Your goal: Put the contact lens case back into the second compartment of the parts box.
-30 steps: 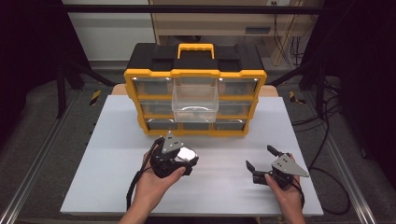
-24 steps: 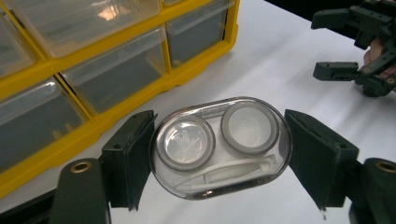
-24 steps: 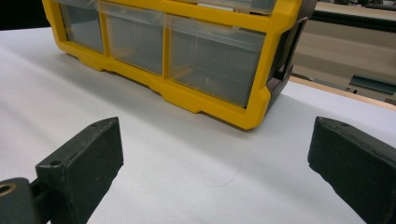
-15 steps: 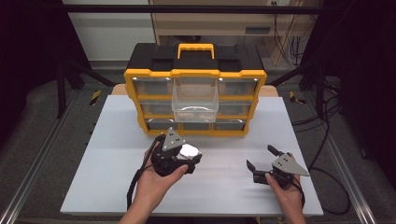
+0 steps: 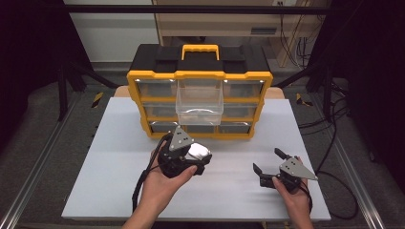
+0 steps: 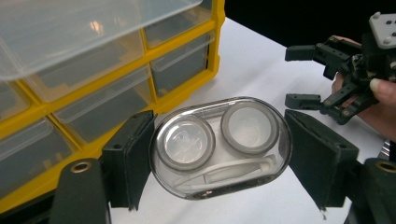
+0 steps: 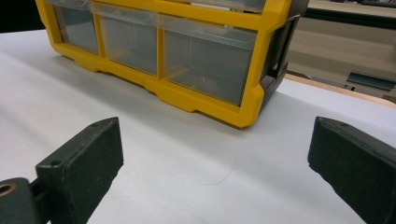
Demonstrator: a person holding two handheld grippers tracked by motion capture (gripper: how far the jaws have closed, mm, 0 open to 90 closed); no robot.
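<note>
Clear plastic makes up the little contact lens case (image 6: 220, 145), with two round cups and a thin white pair of tweezers under its lid, and the left gripper (image 5: 184, 157) holds it by its two ends, one black jaw pressed on each side. Since a second ago this gripper has crept a little way up the bench (image 5: 119, 191), from the middle toward the far edge where the yellow organizer (image 5: 199, 93) stands — only a small move. One clear drawer (image 5: 199, 101) sticks out of the middle of the organizer, open at the top, and it looks empty apart from a glint at its bottom. The case is above the white bench, just in front of the organizer's bottom row and lower than the drawer. My guess is that the case is meant for that drawer, so the carry has started but the lift up and over the drawer's front wall is not done yet. The right gripper (image 5: 269, 168) has not moved; it waits near the bench's near right corner with its jaws wide apart and nothing between them — well apart from the case and the drawer.
</note>
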